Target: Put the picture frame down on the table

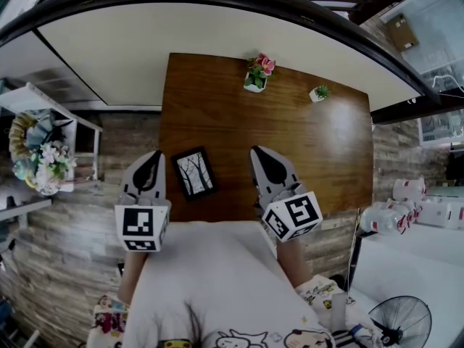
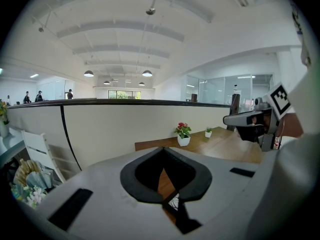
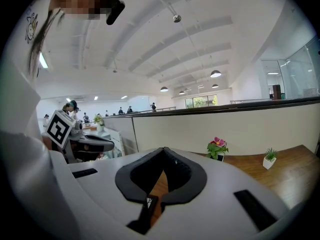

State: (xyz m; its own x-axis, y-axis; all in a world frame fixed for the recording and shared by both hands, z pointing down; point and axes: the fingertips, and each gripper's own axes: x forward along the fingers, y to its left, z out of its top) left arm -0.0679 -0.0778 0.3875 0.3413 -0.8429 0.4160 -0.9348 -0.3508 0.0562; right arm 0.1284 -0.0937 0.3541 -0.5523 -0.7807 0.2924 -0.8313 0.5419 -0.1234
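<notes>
**Item: picture frame, flat on the table, both tongs empty**

1. Picture frame [image 1: 194, 173]. Dark border, pale print of bare trees. It lies flat on the table [image 1: 319, 143], close to the table's near edge and towards its left corner, turned slightly askew to that edge. Nothing touches it.

2. My left gripper [image 1: 154, 158]. Jaws together, nothing between the pads. It hangs over the table's near left corner, pointing towards the far edge and tipped a little downward.

3. My right gripper [image 1: 259, 154]. Jaws together, likewise empty. It is over the table's near edge around the middle, so the frame lies on the table between my two tools, clear of both.

4. Flower pot [image 1: 257, 73]. White pot, pink blooms, upright at the table's far edge, about the middle.

5. Small green plant [image 1: 319, 93]. White pot, upright near the table's far right corner.

6. Partition wall [image 1: 181, 35]. Pale panel with a dark top rail, running just beyond the table's far edge.

7. White shelf [image 1: 43, 158]. Stands to the left of the table, holding bunched flowers.

8. Fan [image 1: 402, 321]. On the floor, to the right of the table and nearer to me.
</notes>
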